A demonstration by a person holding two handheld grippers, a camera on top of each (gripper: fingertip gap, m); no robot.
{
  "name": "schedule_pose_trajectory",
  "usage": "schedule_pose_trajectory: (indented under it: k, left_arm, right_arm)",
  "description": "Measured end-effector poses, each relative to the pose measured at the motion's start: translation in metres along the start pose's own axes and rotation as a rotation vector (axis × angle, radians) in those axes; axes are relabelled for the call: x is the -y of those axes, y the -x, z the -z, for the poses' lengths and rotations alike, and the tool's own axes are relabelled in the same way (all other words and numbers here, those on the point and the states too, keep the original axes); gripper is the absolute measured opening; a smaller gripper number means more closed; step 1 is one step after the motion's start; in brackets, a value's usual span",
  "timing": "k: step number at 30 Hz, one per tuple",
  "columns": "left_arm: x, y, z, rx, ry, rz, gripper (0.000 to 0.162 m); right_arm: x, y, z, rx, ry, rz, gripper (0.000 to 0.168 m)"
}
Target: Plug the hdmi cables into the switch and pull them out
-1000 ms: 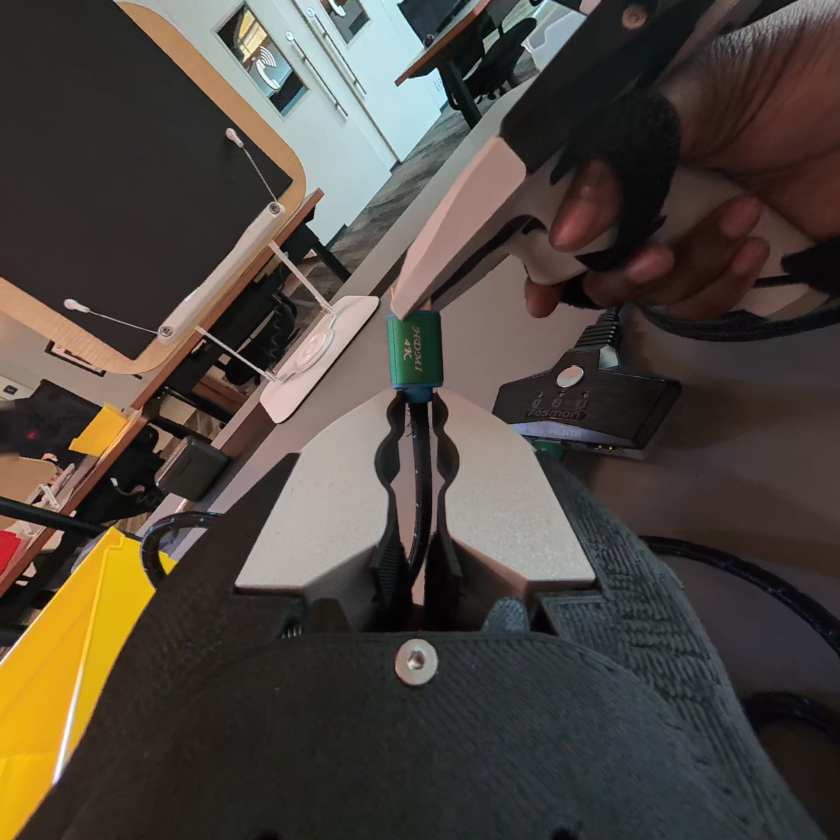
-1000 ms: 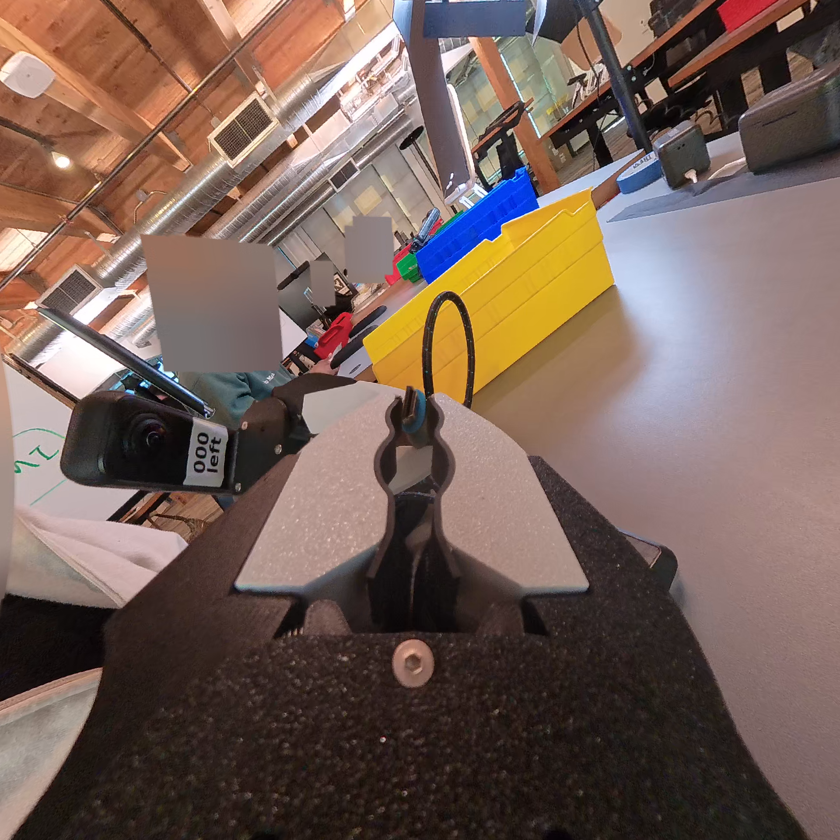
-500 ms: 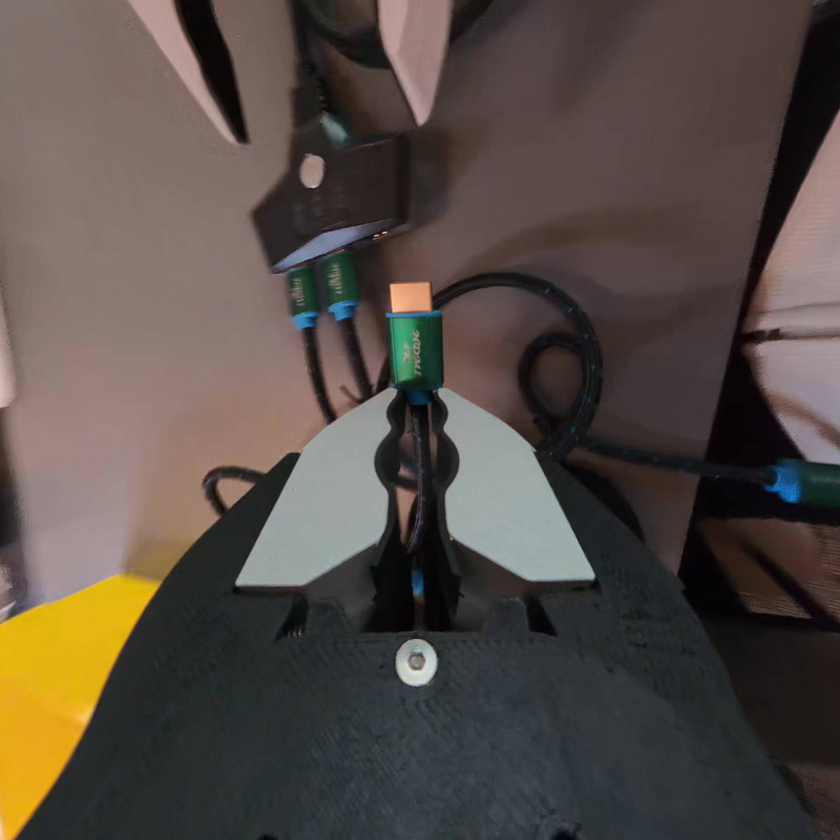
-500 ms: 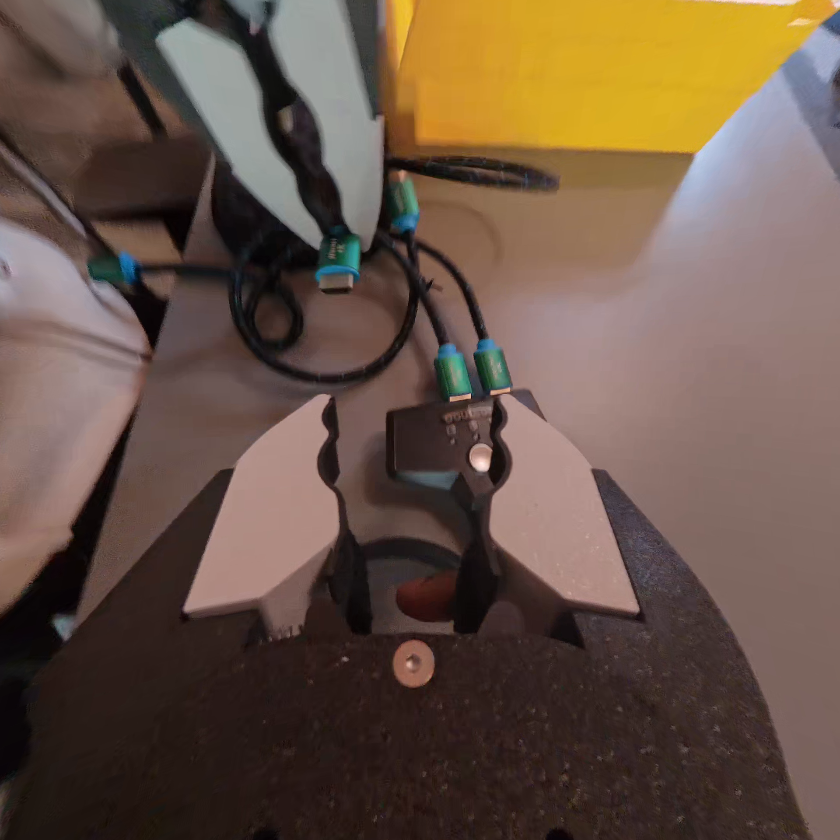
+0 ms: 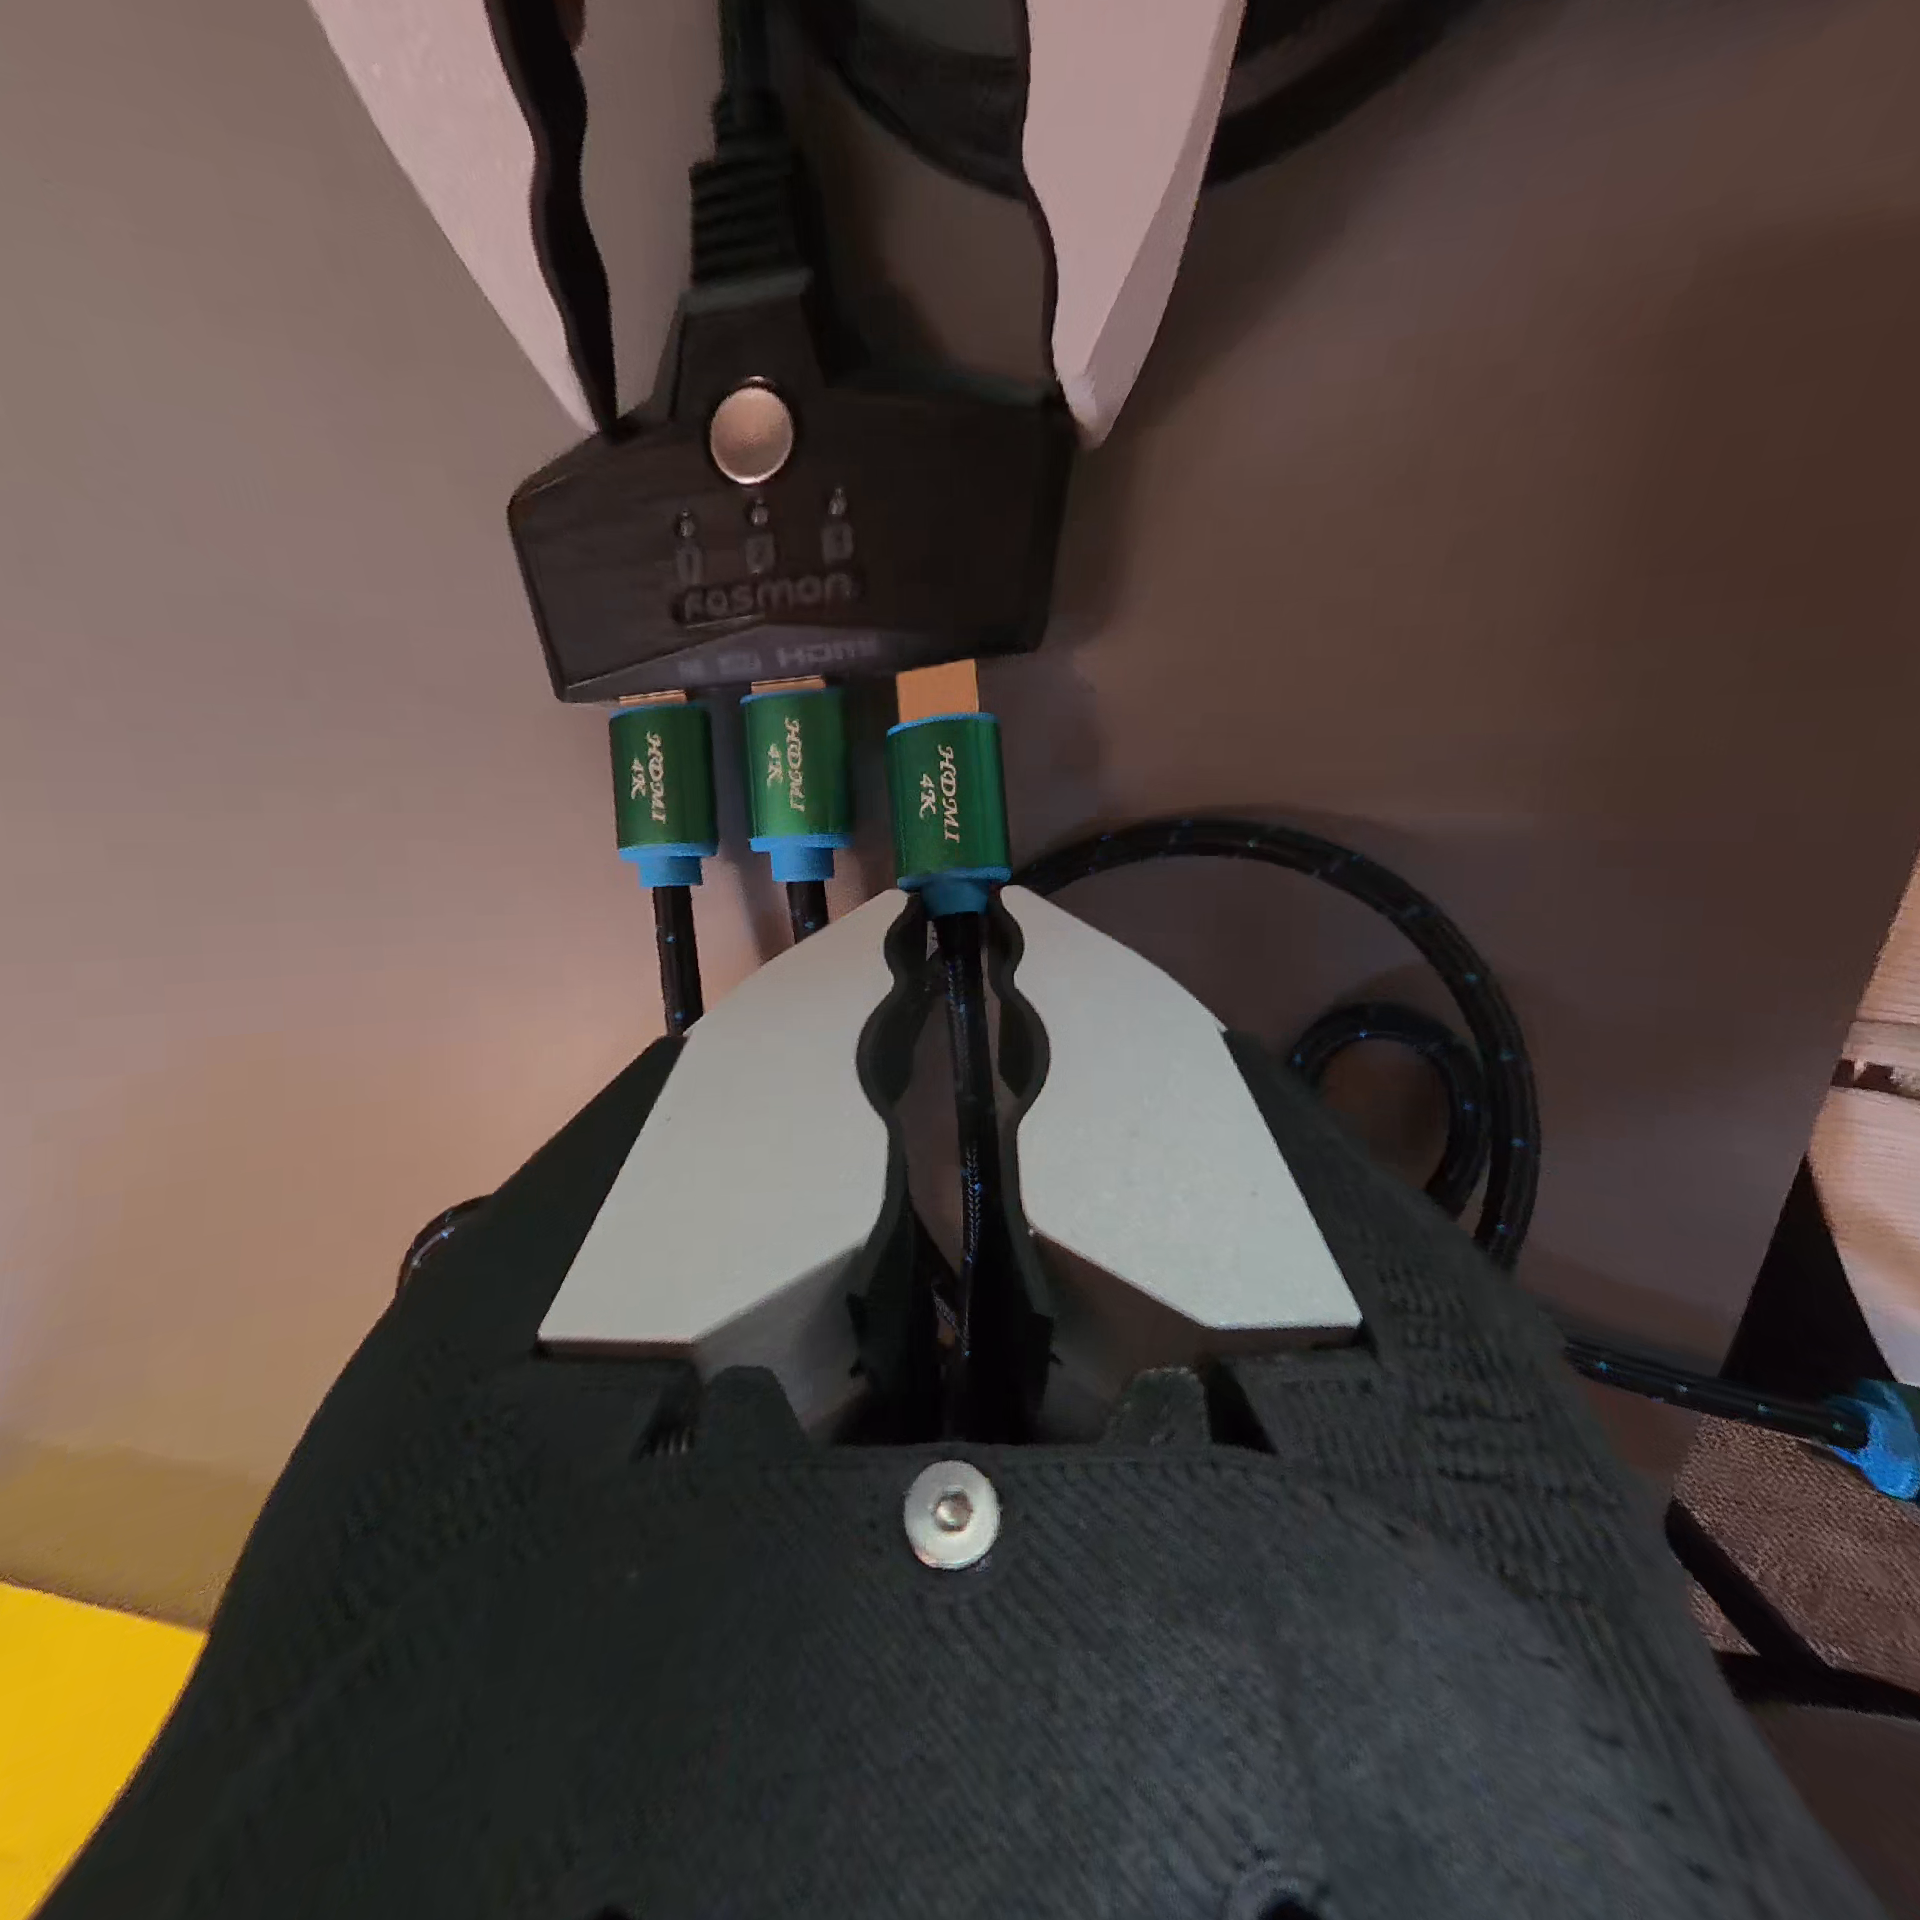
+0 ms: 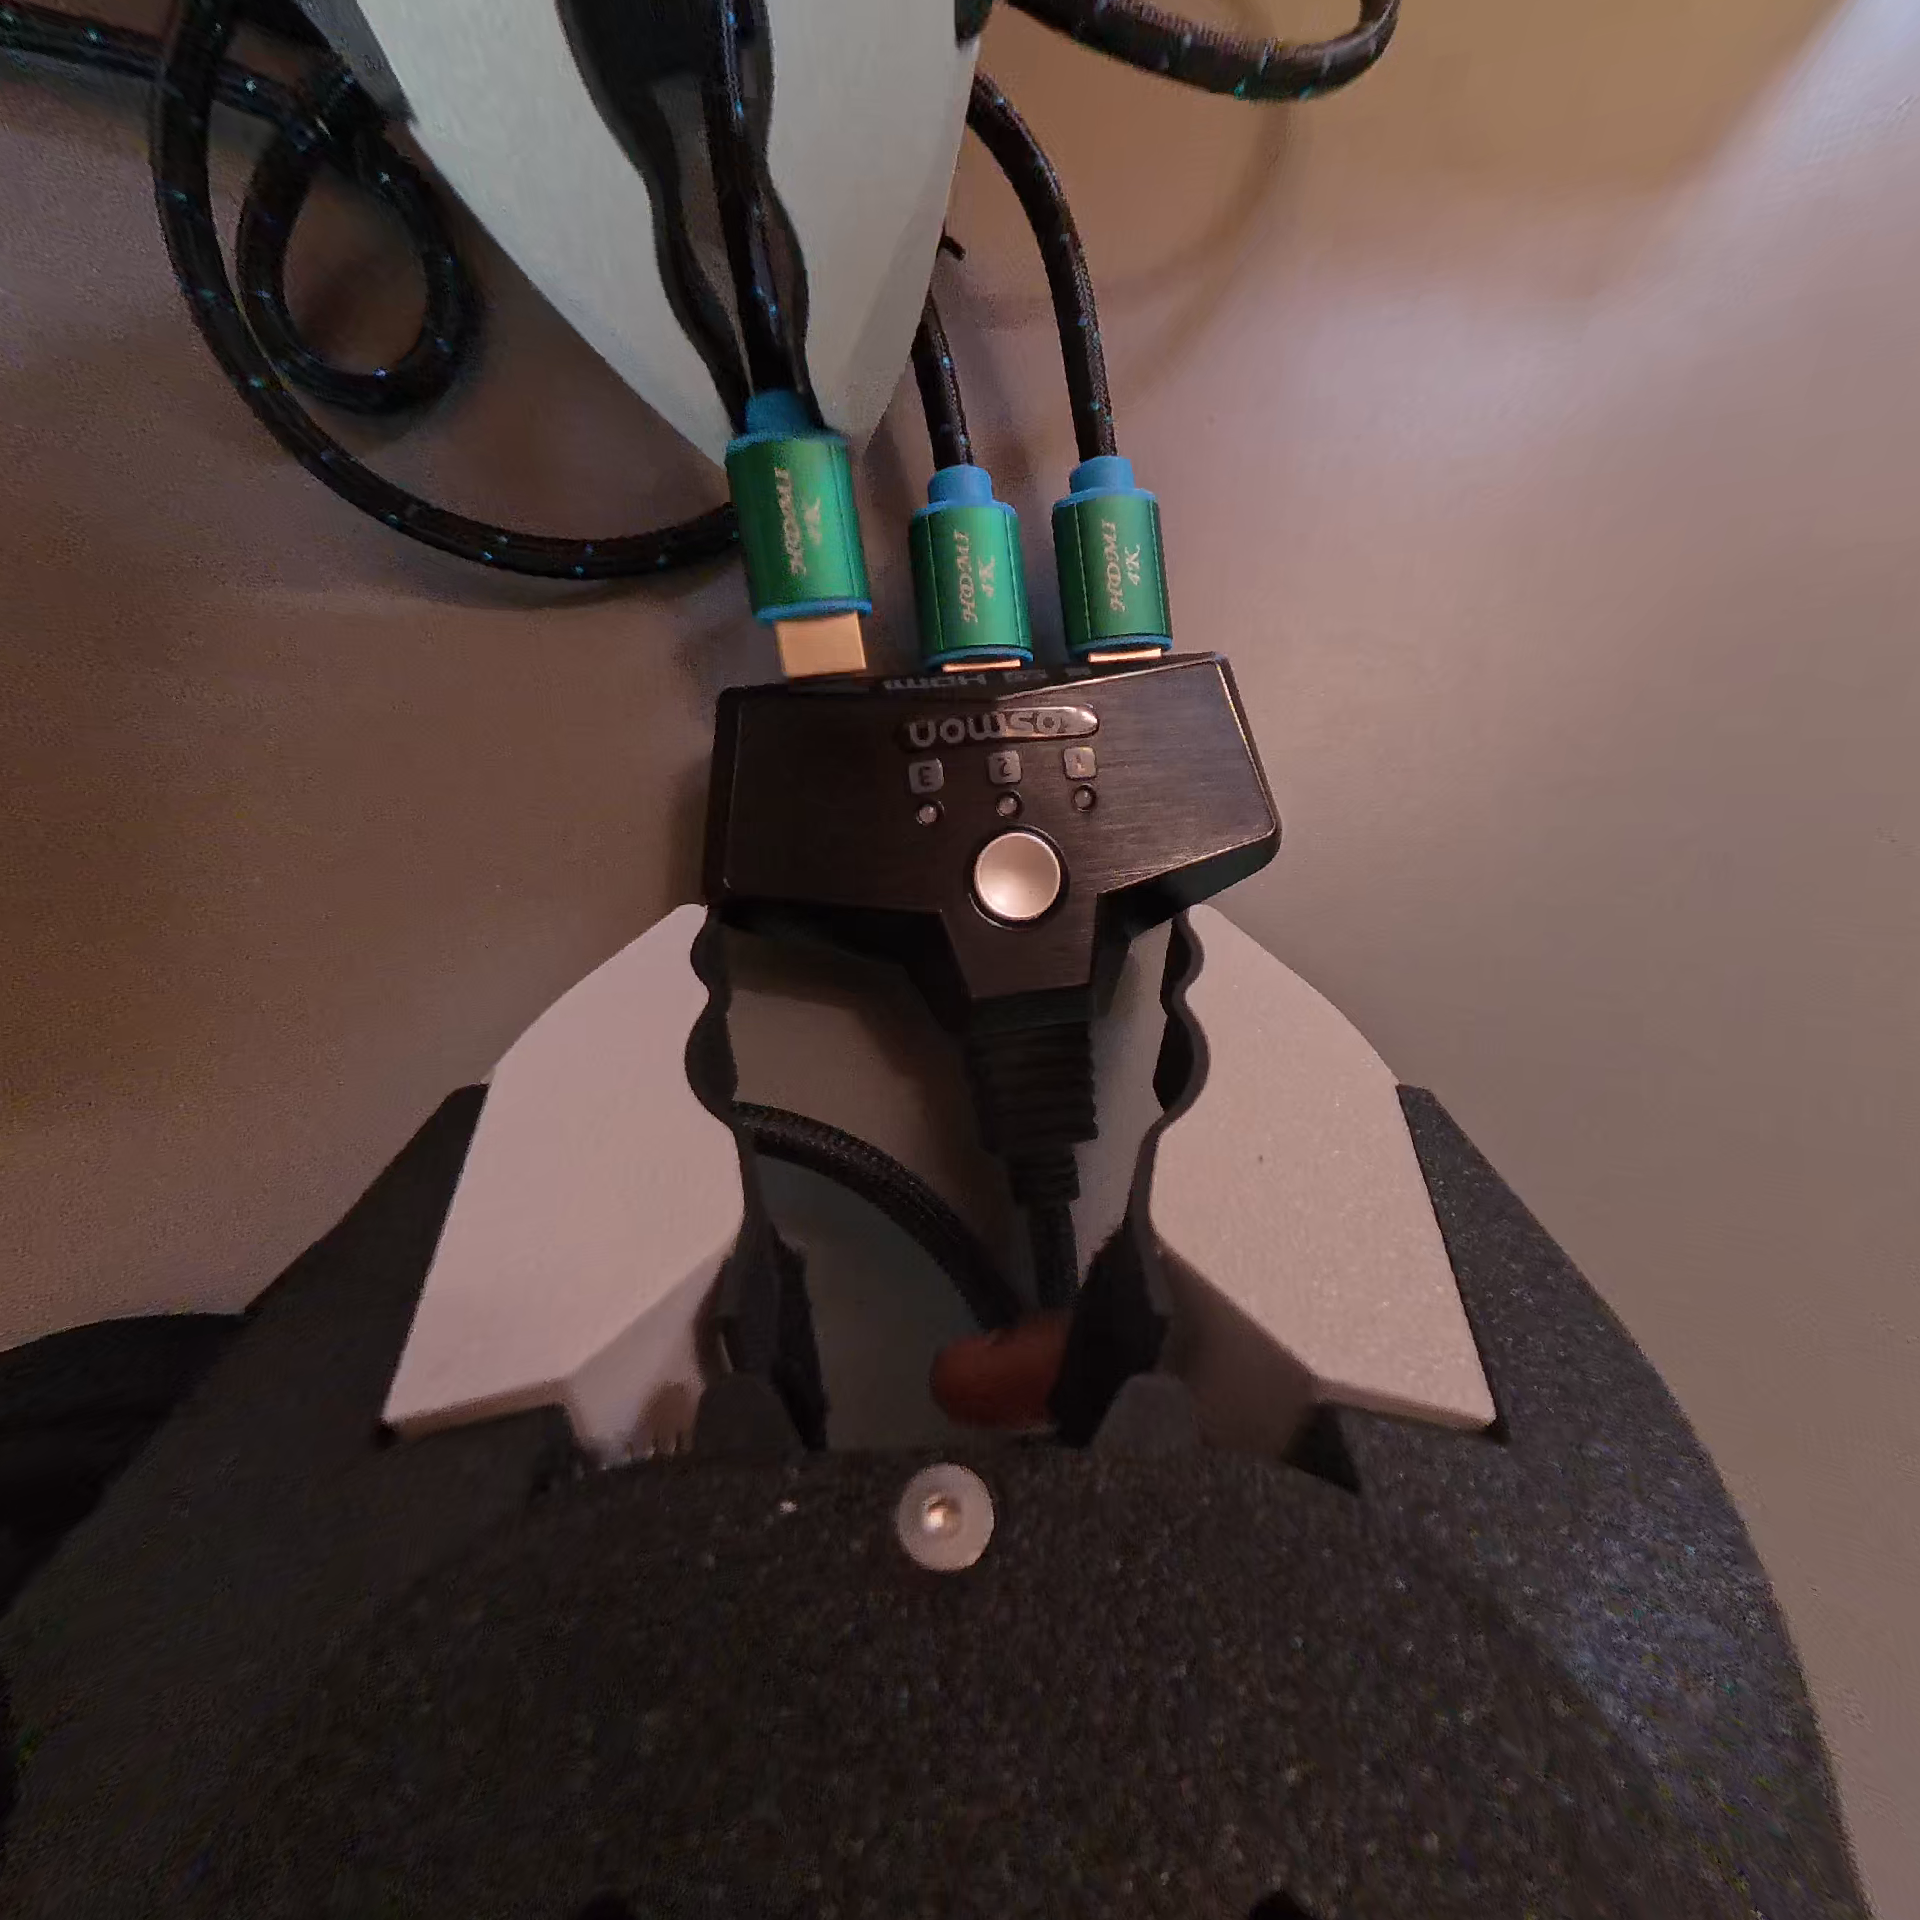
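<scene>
Grey counter [image 5: 260, 727] carried the black switch [image 5: 790, 561]. Two green plugs [image 5: 727, 790] sat seated in its ports. The left gripper [image 5: 951, 914] clenched its fingers on the third cable just behind its green plug [image 5: 945, 800], long axis toward 12 o'clock, gold tip at the free port. The right gripper [image 6: 935, 925] stood spread, straddling the switch's tail end.

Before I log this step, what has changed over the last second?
The left hand-held gripper carried its held plug from up in the air down to the switch's empty port; its gold tip is not yet in. The right hand-held gripper opened and now straddles the switch's back. Two plugs stay seated.
</scene>
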State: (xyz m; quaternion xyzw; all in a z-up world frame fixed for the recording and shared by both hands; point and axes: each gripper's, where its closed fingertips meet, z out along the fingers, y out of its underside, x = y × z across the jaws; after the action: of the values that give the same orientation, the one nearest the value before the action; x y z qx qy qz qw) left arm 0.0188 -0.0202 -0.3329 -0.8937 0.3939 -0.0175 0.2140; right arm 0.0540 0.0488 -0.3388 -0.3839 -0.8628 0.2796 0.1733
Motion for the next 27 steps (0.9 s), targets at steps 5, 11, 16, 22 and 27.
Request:
schedule_pose_trajectory:
  k: [5,11,16,22,27]
  left_arm:
    - [-0.0021,0.0026,-0.0035,0.005,-0.003,-0.004,0.012]
    - [-0.0011,0.0015,-0.0033,0.013,-0.077,-0.031,0.011]
    - [-0.0007,0.0029,-0.0049,0.016,-0.142,0.015,0.011]
    - [0.0004,0.0047,-0.0043,0.074,-0.219,0.009,0.011]
    - [0.0002,0.0042,-0.0059,0.084,-0.209,0.003,0.011]
  right_arm:
    - [0.0017,-0.0005,-0.0011,0.002,-0.062,0.001,0.08]
    - [0.0021,-0.0009,-0.0017,-0.002,-0.095,0.007,0.08]
    - [0.0025,-0.0019,-0.0024,-0.01,-0.12,0.015,0.08]
    - [0.0033,-0.0029,-0.0025,0.001,-0.151,0.006,0.08]
    - [0.003,-0.0031,-0.0029,-0.001,-0.15,0.008,0.08]
